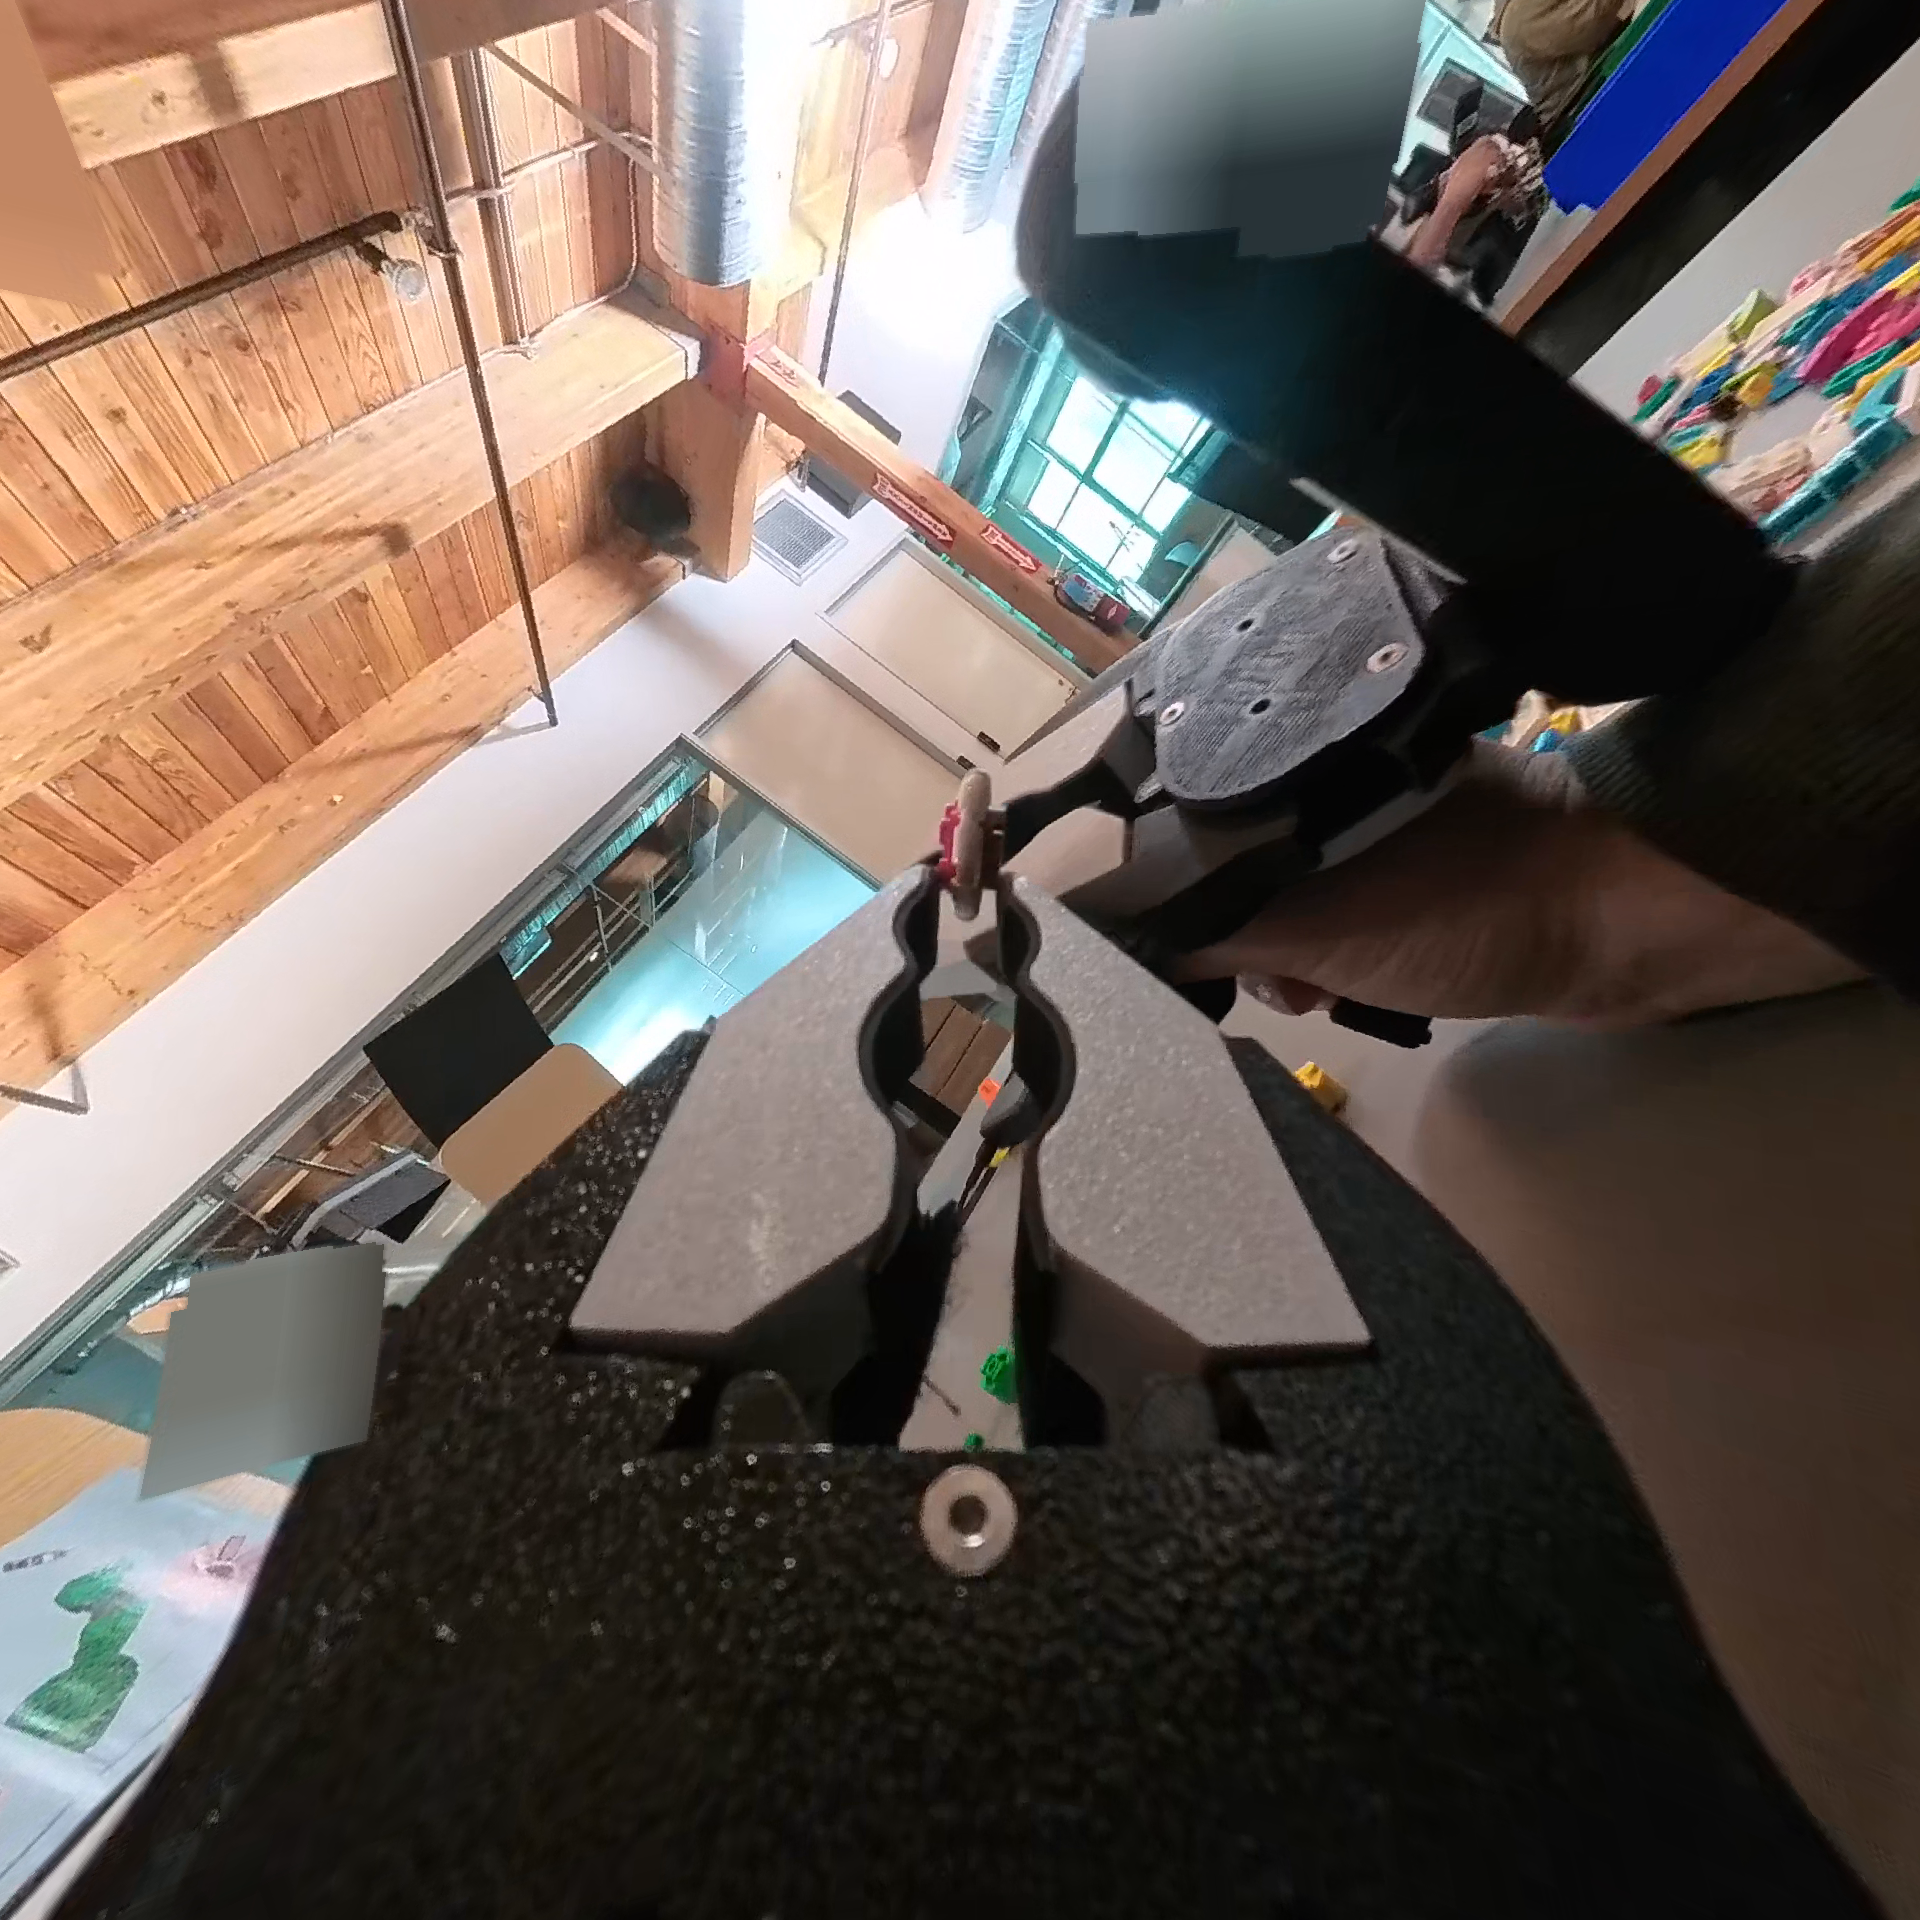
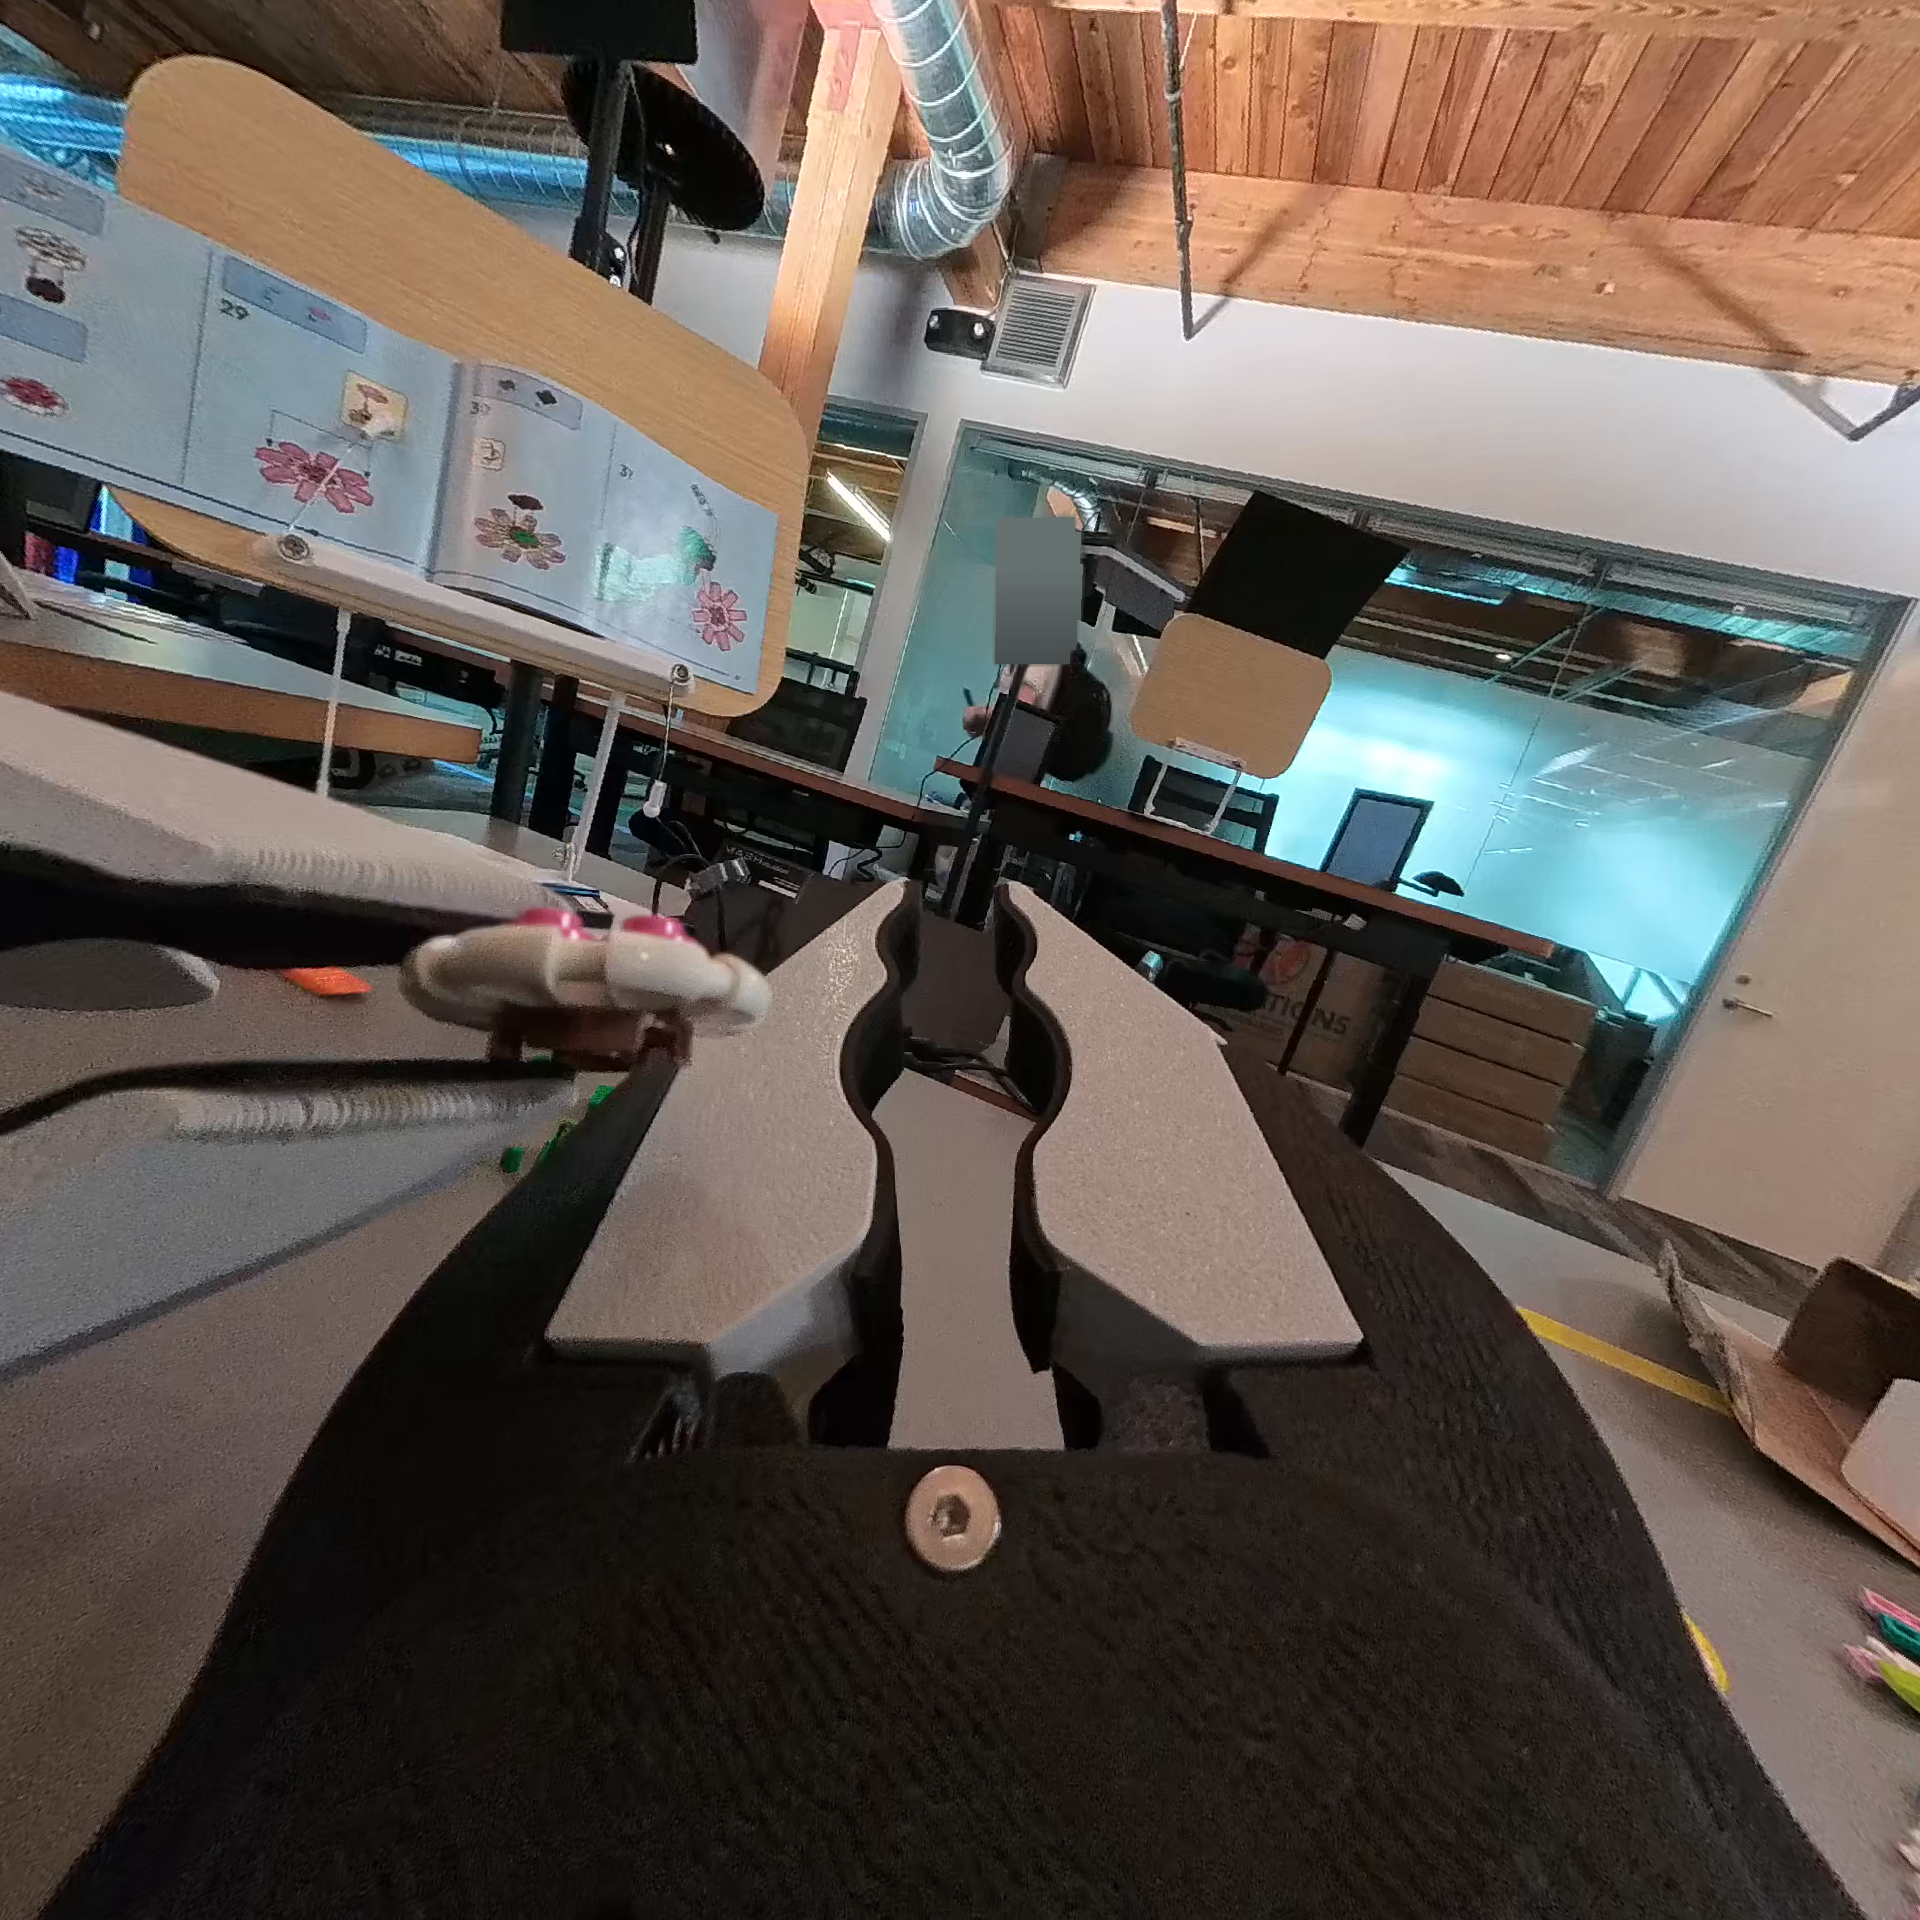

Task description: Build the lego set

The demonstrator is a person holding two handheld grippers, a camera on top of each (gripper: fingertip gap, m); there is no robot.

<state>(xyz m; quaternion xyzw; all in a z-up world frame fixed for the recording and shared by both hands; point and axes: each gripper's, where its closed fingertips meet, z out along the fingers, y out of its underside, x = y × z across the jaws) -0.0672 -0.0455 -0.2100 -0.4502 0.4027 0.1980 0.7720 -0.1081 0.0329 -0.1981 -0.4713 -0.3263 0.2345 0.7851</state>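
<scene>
- Aloft over the grey table [image 2: 156, 1299], a small lego flower piece [image 1: 966, 836] is pinched between the tips of the left gripper [image 1: 966, 883]. It is gripped across its thickness.
- Cream petals, magenta studs on one face and a brown part on the other are seen on the flower piece. In the left wrist view it is presented edge-on.
- The right gripper [image 2: 958, 899] is held just right of the flower piece, with its jaws narrowly parted and nothing between them. Its left finger is placed close beside the brown underside; whether the two touch cannot be told.
- From the right wrist view, the left gripper's two fingers are shown blurred, one above the petals and one below.
- The right gripper is grasped by a person's hand [image 1: 1538, 925] in a dark sleeve, seen at the right of the left wrist view.
- A few loose green bricks [image 2: 545, 1143] and an orange piece [image 2: 327, 980] are scattered on the table below the flower piece.
- An open instruction booklet [image 2: 499, 488] is propped on a wooden board [image 2: 364, 239] at the far left, its pages filled with flower diagrams.
- A pile of coloured bricks [image 1: 1829, 332] is spread on the table, well apart from both grippers.
- A torn cardboard box [image 2: 1818, 1392] is seen on the floor at the far right.
</scene>
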